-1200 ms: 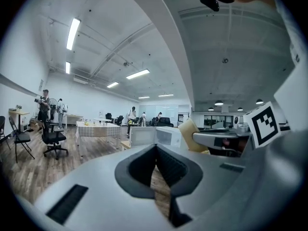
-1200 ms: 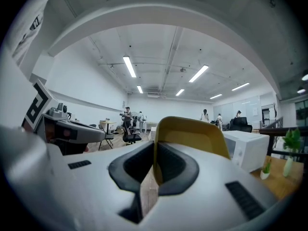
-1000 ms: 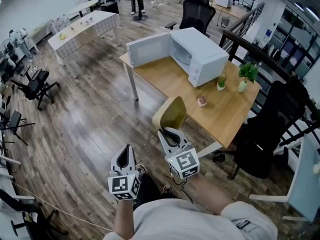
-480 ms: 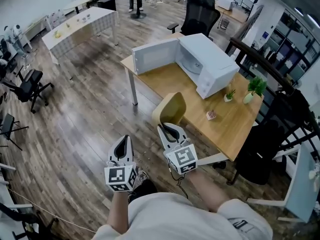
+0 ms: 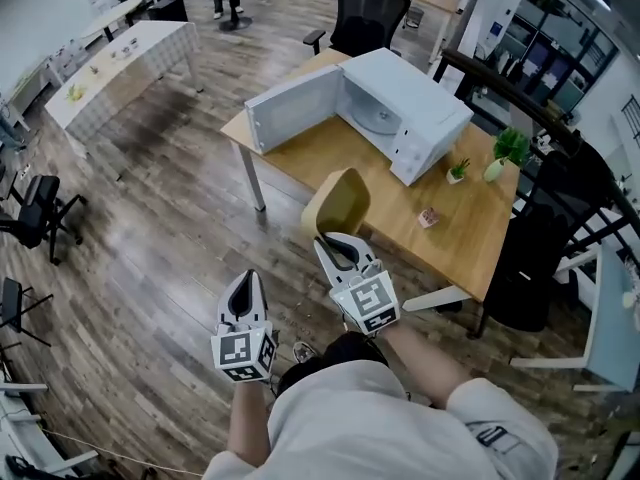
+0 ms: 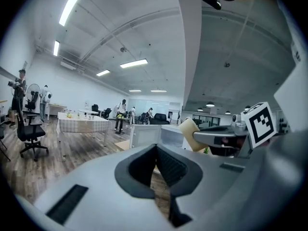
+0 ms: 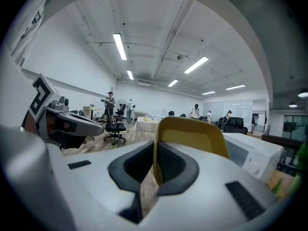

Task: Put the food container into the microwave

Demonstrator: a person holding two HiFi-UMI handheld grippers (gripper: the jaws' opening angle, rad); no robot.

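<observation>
The right claw (image 5: 330, 243) is pinched shut on the rim of the yellow food container (image 5: 338, 203). The container sticks out ahead of the claw, on the near side of the table (image 5: 330, 158) and not yet over it. The left claw (image 5: 245, 283) is closed with nothing in it and sits to the left, well apart from the container. On the table the microwave (image 5: 415, 103) stands with its door (image 5: 290, 108) swung wide to the left, so the cavity and its round plate (image 5: 378, 120) are exposed. I'd bring the container in squarely toward that opening and keep it right of the door's edge. It should be levelled before it goes in. I'd hold the pinch until the container rests on the plate.
</observation>
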